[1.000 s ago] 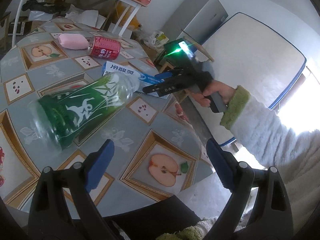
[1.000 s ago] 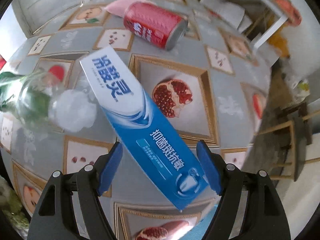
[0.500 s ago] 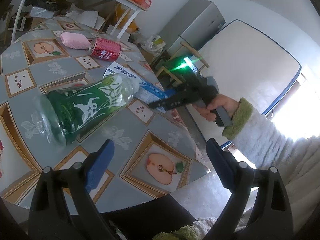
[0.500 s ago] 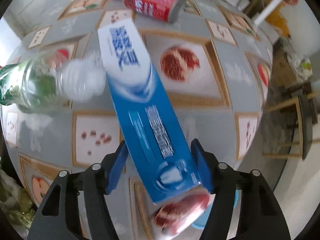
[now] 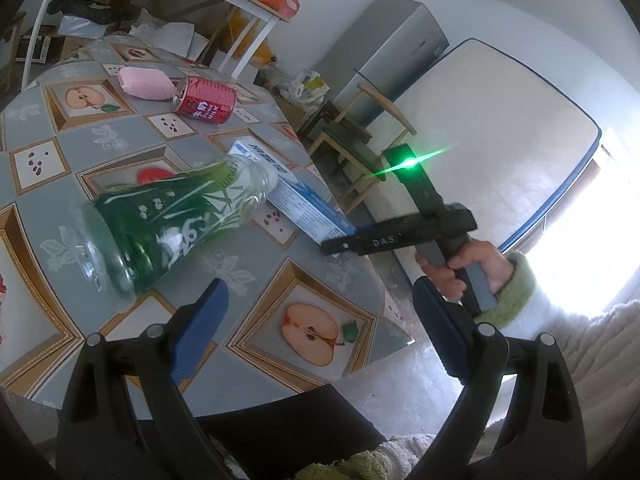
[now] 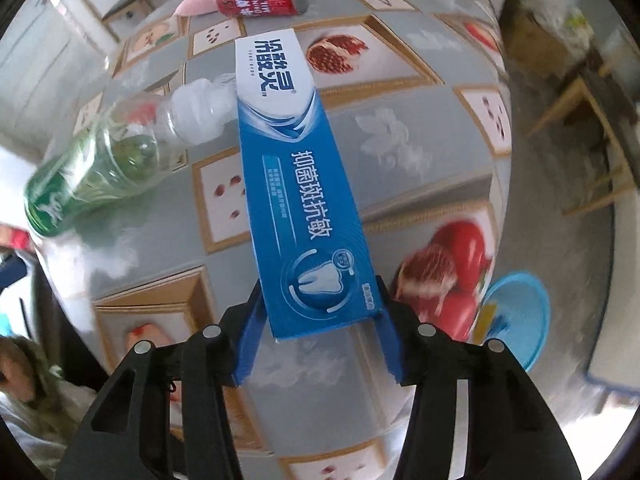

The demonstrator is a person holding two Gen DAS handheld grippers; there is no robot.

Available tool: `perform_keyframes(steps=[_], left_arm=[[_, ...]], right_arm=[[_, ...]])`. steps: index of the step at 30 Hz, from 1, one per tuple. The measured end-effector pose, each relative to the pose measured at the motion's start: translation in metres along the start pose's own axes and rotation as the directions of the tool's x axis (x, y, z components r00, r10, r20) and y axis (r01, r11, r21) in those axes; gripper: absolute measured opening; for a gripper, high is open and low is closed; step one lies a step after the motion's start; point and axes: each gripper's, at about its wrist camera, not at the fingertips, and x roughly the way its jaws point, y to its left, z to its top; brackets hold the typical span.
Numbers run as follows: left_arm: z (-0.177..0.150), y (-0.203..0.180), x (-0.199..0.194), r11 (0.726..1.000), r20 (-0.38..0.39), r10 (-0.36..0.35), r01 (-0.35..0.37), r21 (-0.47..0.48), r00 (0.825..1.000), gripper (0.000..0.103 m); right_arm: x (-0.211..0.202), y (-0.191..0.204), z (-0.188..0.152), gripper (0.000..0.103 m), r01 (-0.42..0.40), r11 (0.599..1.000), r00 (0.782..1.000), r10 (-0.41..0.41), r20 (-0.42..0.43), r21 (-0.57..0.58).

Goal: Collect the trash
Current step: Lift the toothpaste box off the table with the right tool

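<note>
Right tool point(image 6: 318, 316) closing on toothpaste box point(image 6: 296, 184) near table edge point(image 5: 360, 264)

Counter point(image 5: 256, 276): gray cloth with framed fruit pictures.
Wooden chair point(image 5: 360, 136): off the counter's edge at 2 o'clock.
Gray cabinet point(image 5: 384, 52): behind the chair.
Mattress point(image 5: 492, 120): leaning upright.

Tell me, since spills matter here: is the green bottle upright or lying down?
Lying down. The green bottle rests on its side on the table, white cap against the toothpaste box.
</note>
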Motion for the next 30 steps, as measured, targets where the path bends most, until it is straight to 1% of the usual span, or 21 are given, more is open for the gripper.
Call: perform_keyframes(steps=[3,4,8,12,16,19,21,25,30], left_arm=[[0.001,-0.001,-0.001,1.0,0.007,0.001,-0.001,0.0,1.0,0.089],[0.001,-0.001,-0.001,1.0,0.008,0.0,0.0,-0.001,1.0,0.089],[0.001,-0.002,0.001,1.0,0.005,-0.003,0.003,-0.001,1.0,0.089],[0.001,-0.003,0.0,1.0,0.003,-0.006,0.006,0.005,1.0,0.089],[0.002,-0.003,0.001,1.0,0.004,-0.005,0.005,0.002,1.0,0.089],[0.003,-0.003,0.002,1.0,0.003,-0.004,0.004,0.0,1.0,0.089],[0.003,-0.003,0.002,1.0,0.002,-0.005,0.005,0.0,1.0,0.089],[0.004,-0.003,0.003,1.0,0.001,-0.004,0.004,-0.001,1.0,0.089],[0.001,-0.003,0.003,1.0,0.0,-0.003,0.003,-0.002,1.0,0.089]], right_arm=[[-0.005,-0.003,-0.012,0.048,-0.06,0.997,0.998,0.06,0.003,0.058],[-0.009,0.001,-0.025,0.048,-0.073,0.995,0.997,0.073,0.005,0.07],[-0.012,-0.007,-0.039,0.047,-0.134,0.984,0.991,0.136,-0.008,0.12],[-0.012,-0.008,-0.046,0.047,-0.209,0.966,0.976,0.216,-0.035,0.152],[-0.015,-0.002,-0.052,0.047,-0.259,0.954,0.962,0.268,-0.045,0.151],[-0.017,0.004,-0.054,0.049,-0.276,0.951,0.958,0.285,-0.045,0.136],[-0.018,0.007,-0.05,0.058,-0.27,0.955,0.96,0.277,-0.041,0.126],[-0.023,0.011,-0.047,0.065,-0.235,0.966,0.971,0.239,-0.025,0.105],[-0.023,0.012,-0.046,0.067,-0.223,0.969,0.974,0.226,-0.02,0.103]])
